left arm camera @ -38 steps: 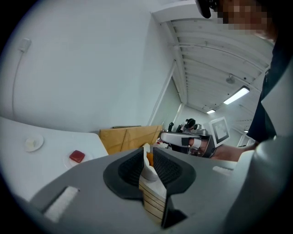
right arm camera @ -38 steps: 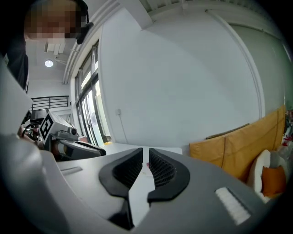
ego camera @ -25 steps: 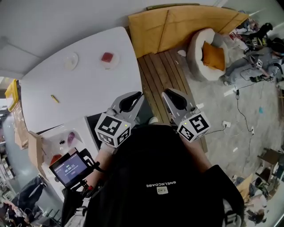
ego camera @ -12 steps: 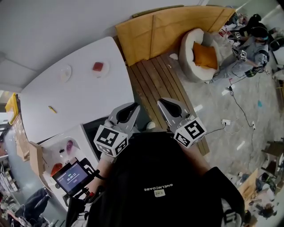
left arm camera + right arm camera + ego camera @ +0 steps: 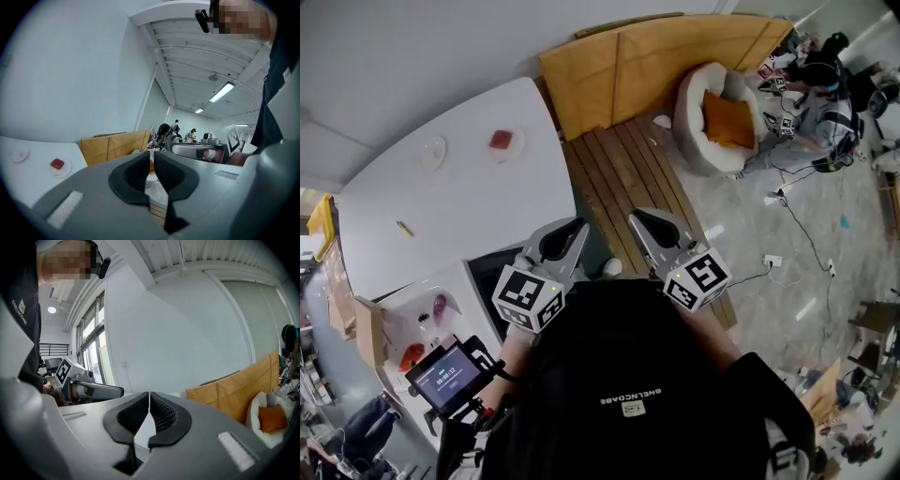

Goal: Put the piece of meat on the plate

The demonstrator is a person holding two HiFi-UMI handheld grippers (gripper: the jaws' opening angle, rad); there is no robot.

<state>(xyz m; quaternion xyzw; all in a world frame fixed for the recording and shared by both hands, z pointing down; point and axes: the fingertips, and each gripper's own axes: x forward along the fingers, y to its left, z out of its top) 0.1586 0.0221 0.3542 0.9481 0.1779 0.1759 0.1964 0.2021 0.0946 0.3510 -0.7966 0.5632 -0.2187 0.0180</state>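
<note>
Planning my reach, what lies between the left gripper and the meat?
Only bare white table: the head view shows nothing between the left gripper and the meat on its plate.

White capitals (image 5: 628, 399) run across the black top (image 5: 675, 347), upside down from here and too small to spell out. A small pale tag (image 5: 631, 410) sits just under them on the black top, and that's unreadable too. Left of the black top, the little screen (image 5: 450, 378) shows a row of digits split by colons, timer-style, too fine to call for sure. Just ahead of the black top, the left cube (image 5: 528, 298) and the right cube (image 5: 697, 278) carry bold black-and-white square codes, no letters, no numbers. In the right gripper view, a vertical line of white print (image 5: 23, 305) on that same black top is too small to read.
</note>
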